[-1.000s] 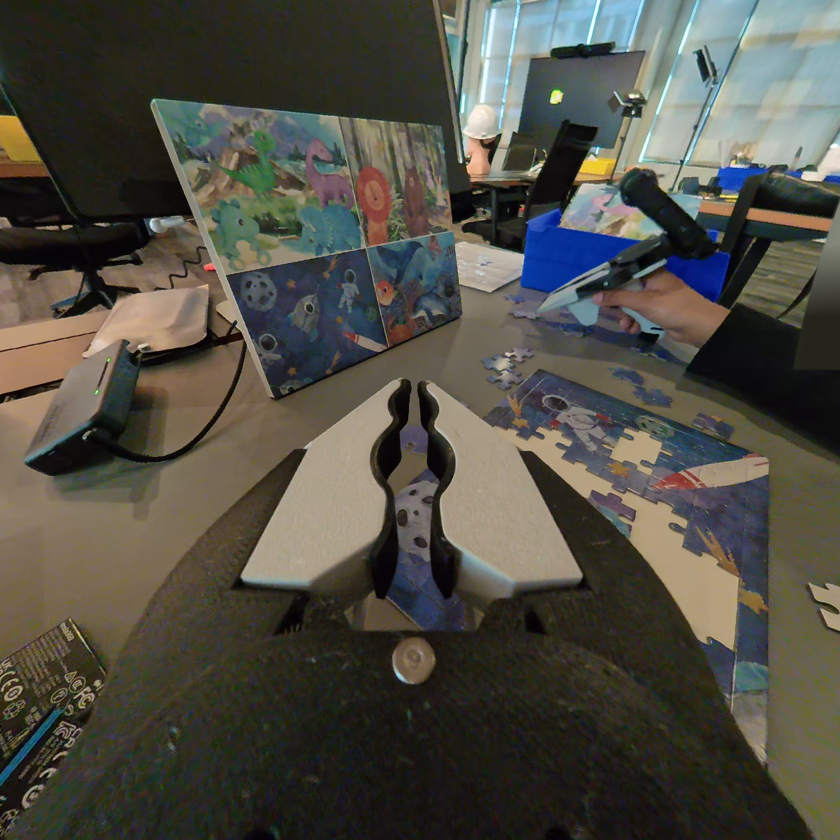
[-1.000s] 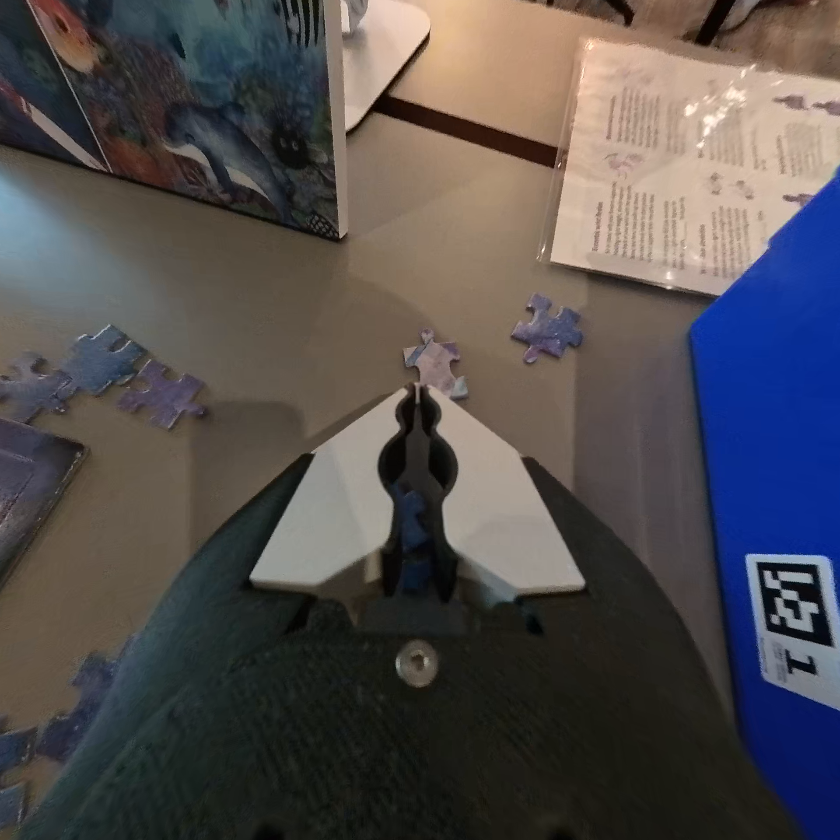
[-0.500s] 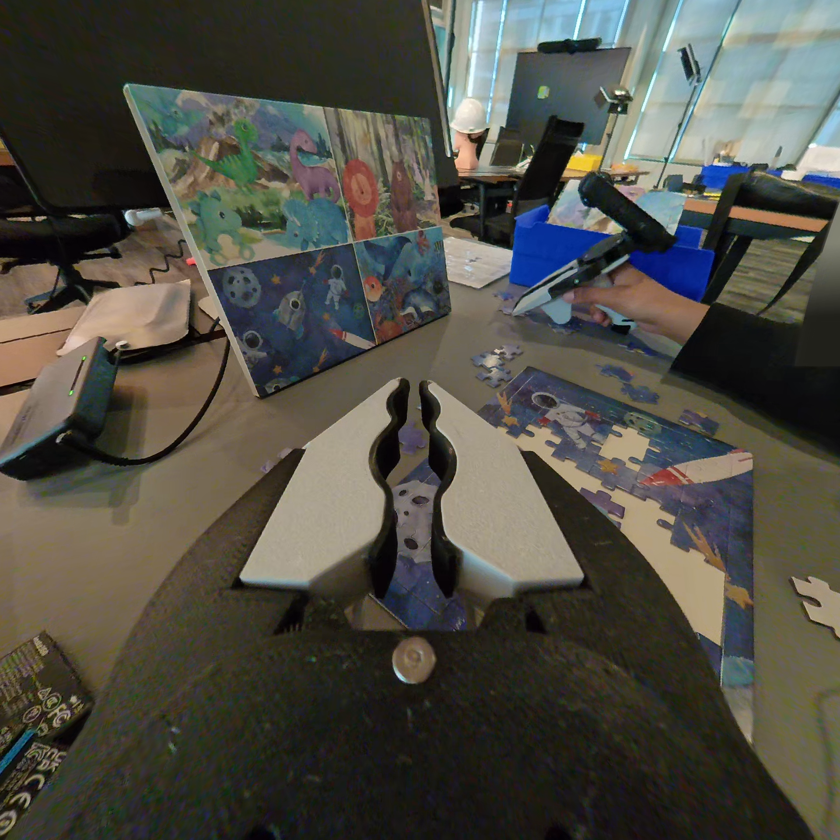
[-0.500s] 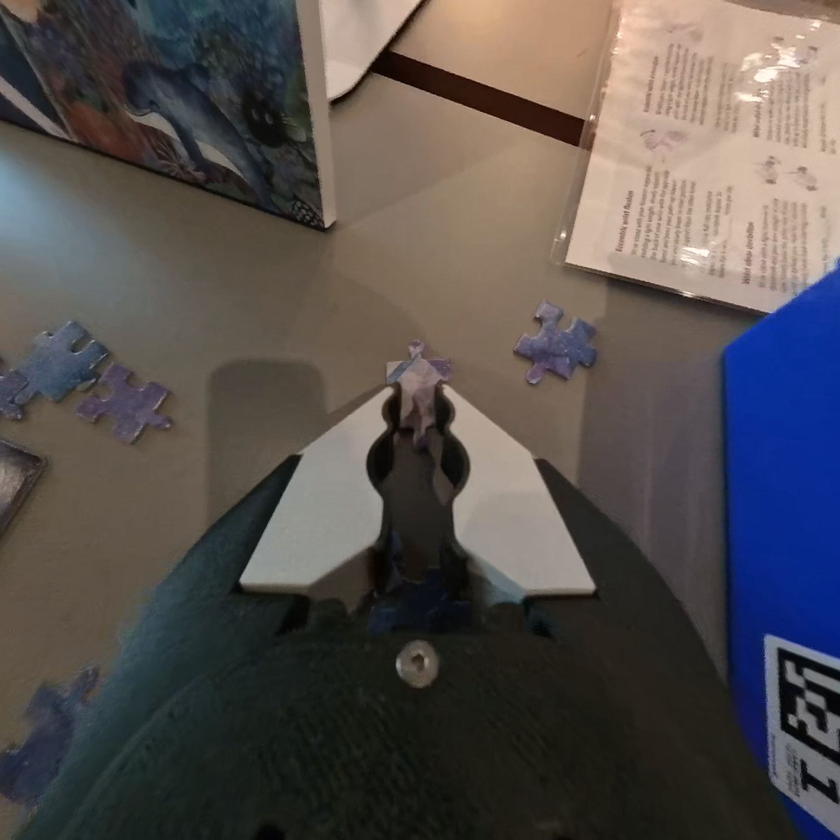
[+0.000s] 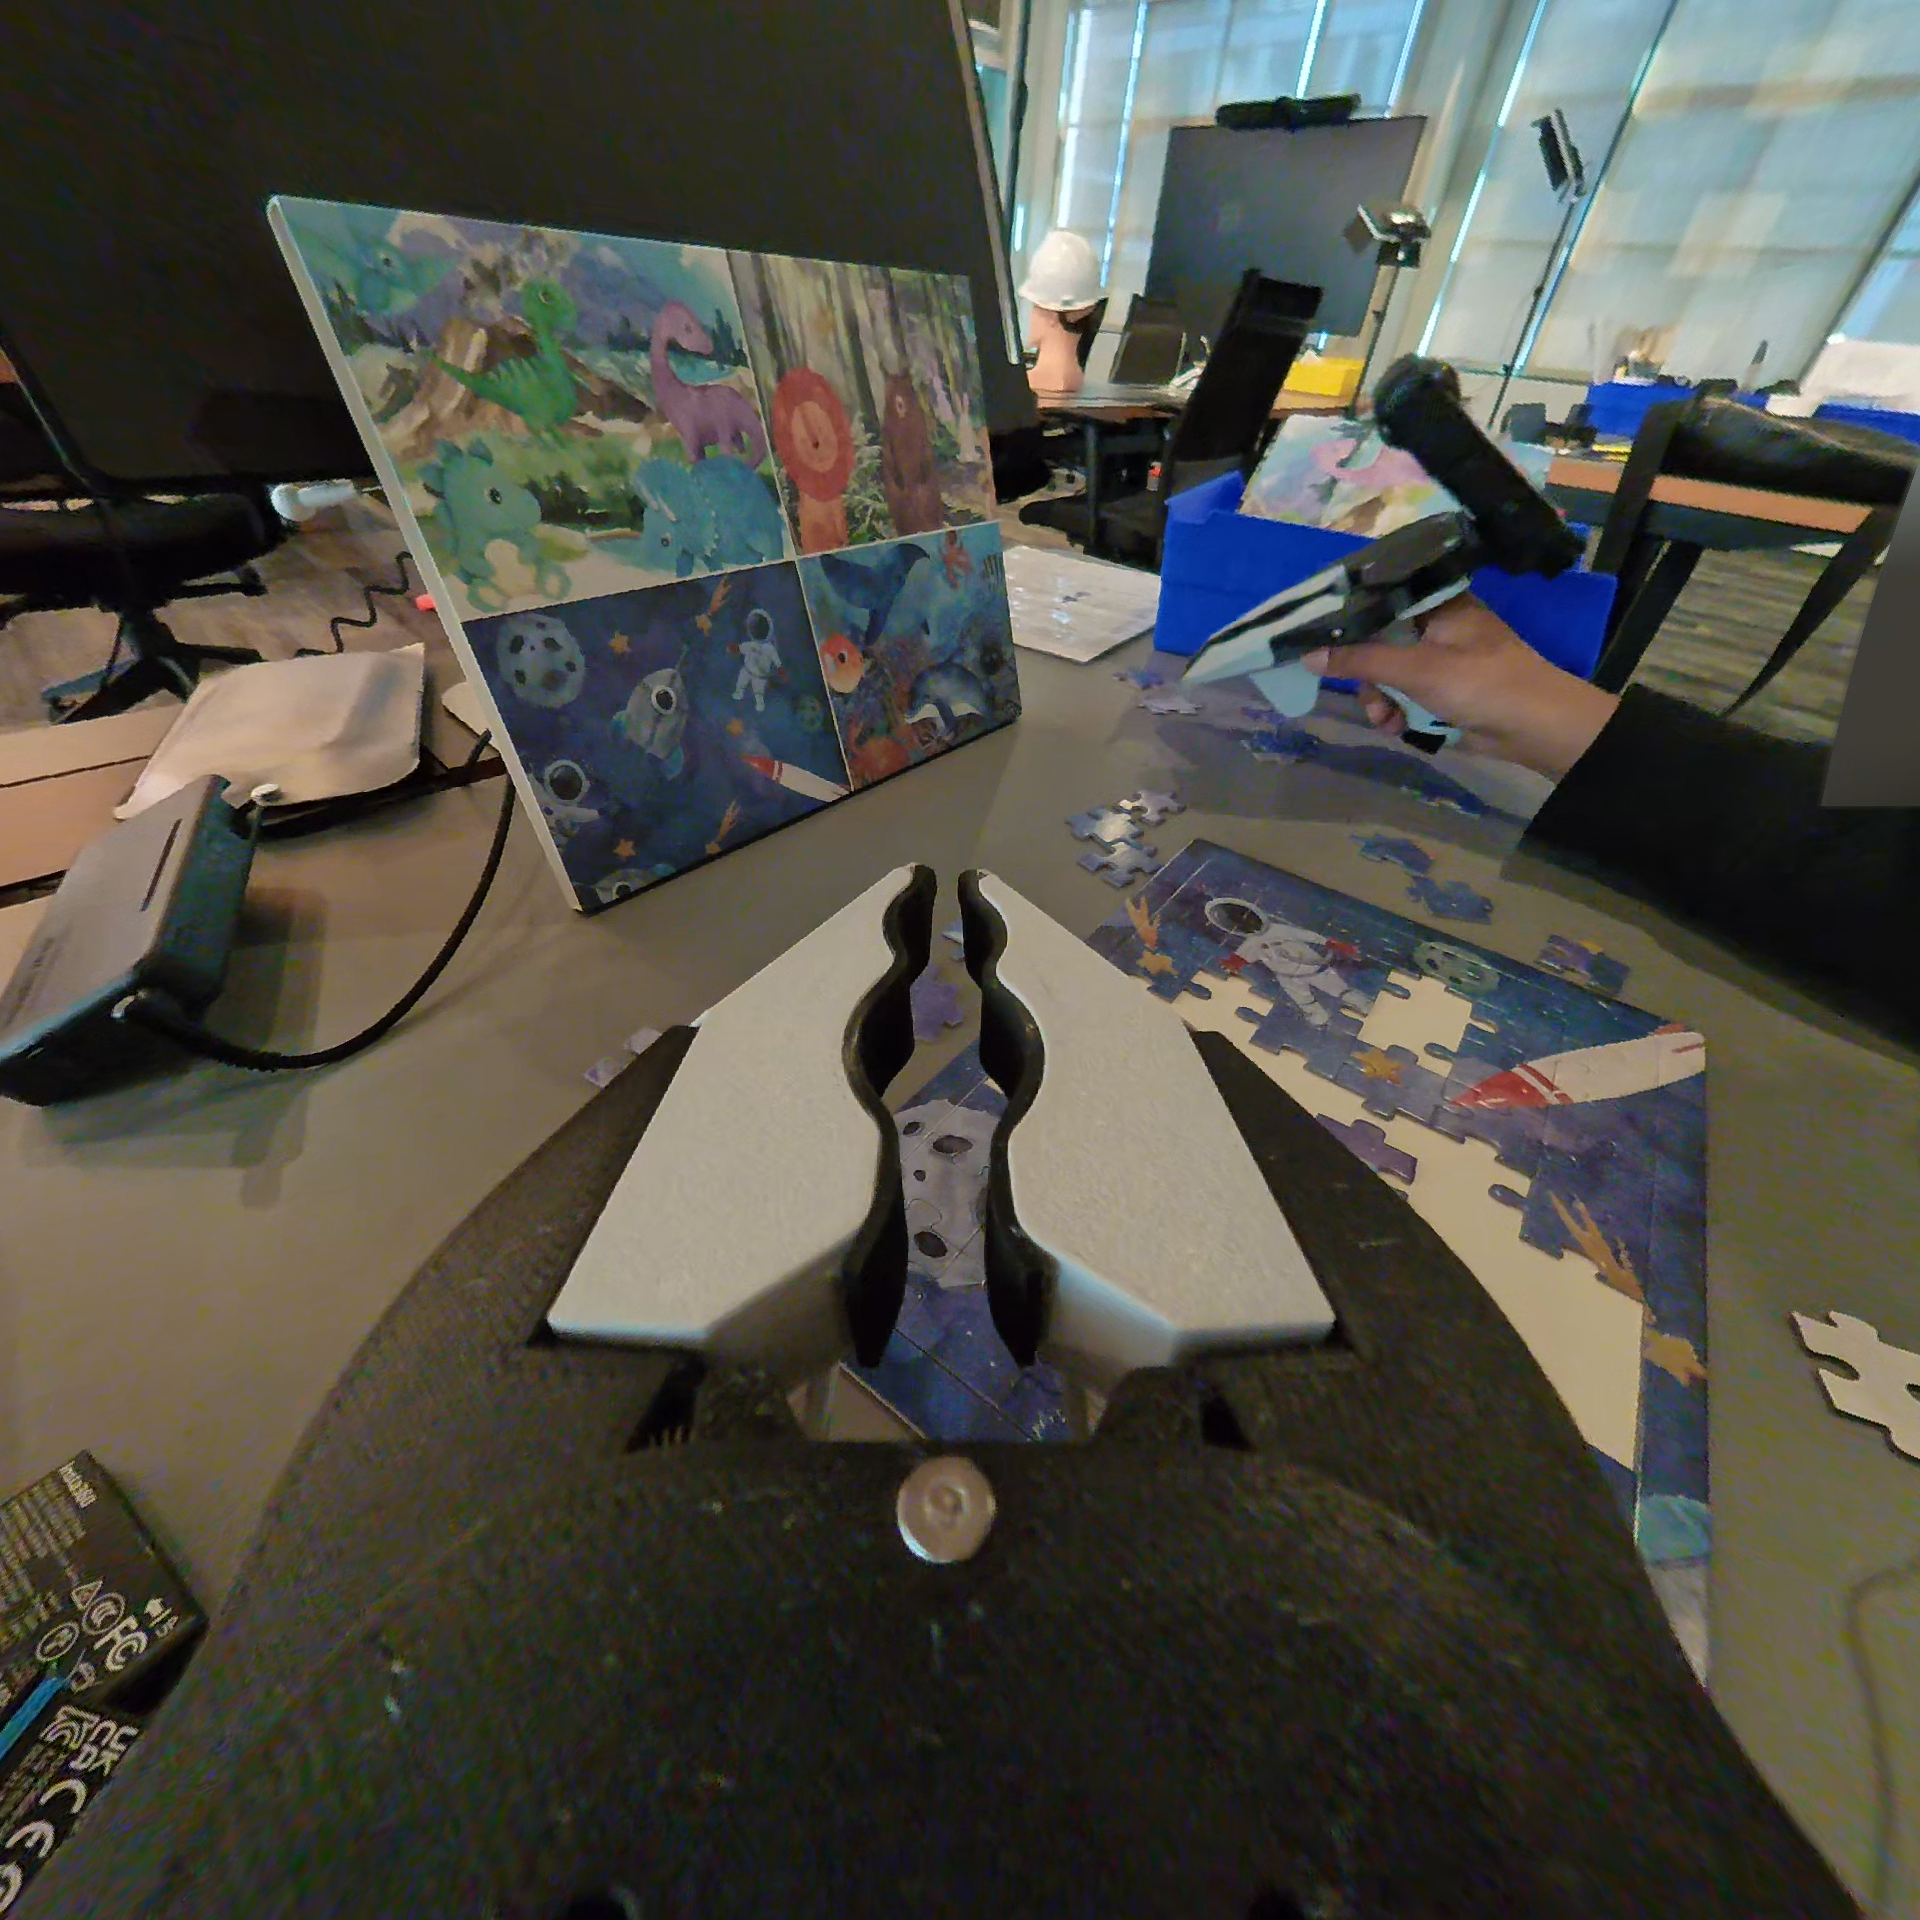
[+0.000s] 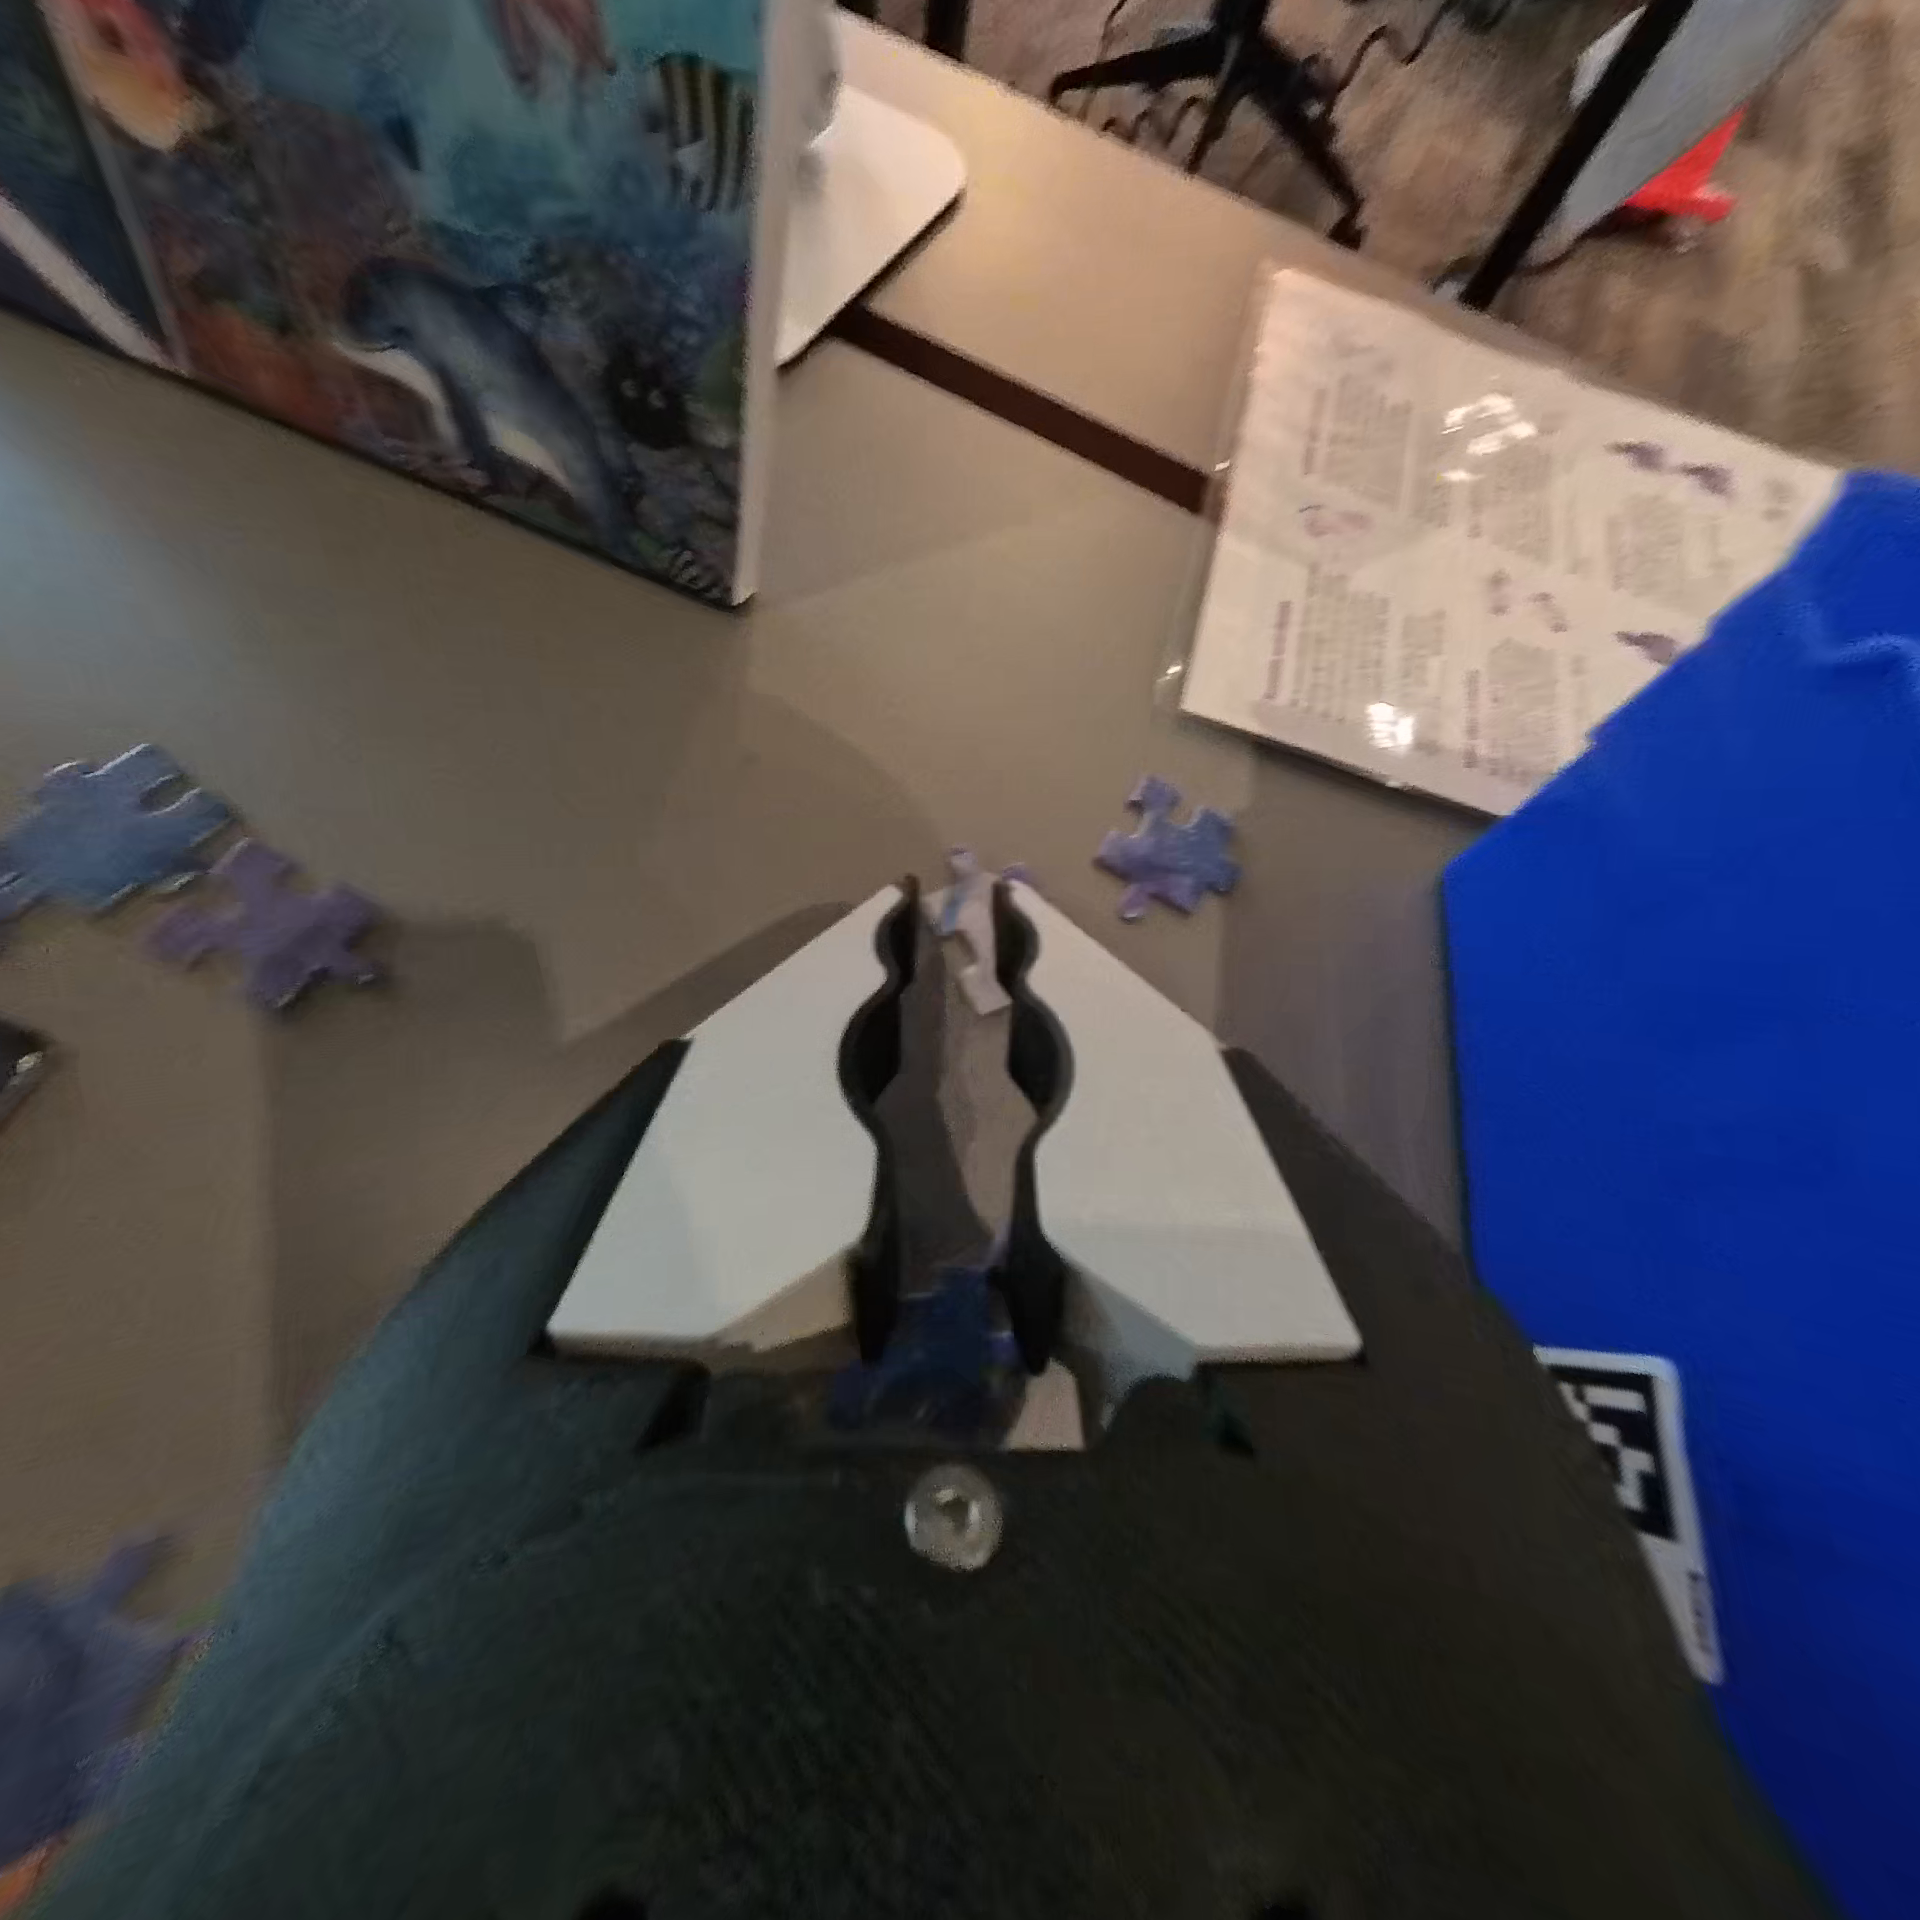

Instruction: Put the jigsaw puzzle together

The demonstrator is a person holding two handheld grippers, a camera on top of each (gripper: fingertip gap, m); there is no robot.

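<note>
We have just lifted a pale jigsaw piece (image 6: pixel 971 940) off the grey bench (image 6: pixel 520 727); a second ago it lay flat there, and now our right tool (image 6: pixel 958 894) is clenched on it edge-on. The left tool (image 5: pixel 945 883) hovers, slightly parted and empty, over the half-built space puzzle (image 5: pixel 1455 1060), whose bare gaps await the piece.

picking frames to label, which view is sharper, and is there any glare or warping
Left wrist view: sharp, with wide-angle bending at the edges and bright windows behind. Right wrist view: motion-blurred throughout, so the loose piece looks soft, and glare spots sit on the plastic-covered sheet.
</note>
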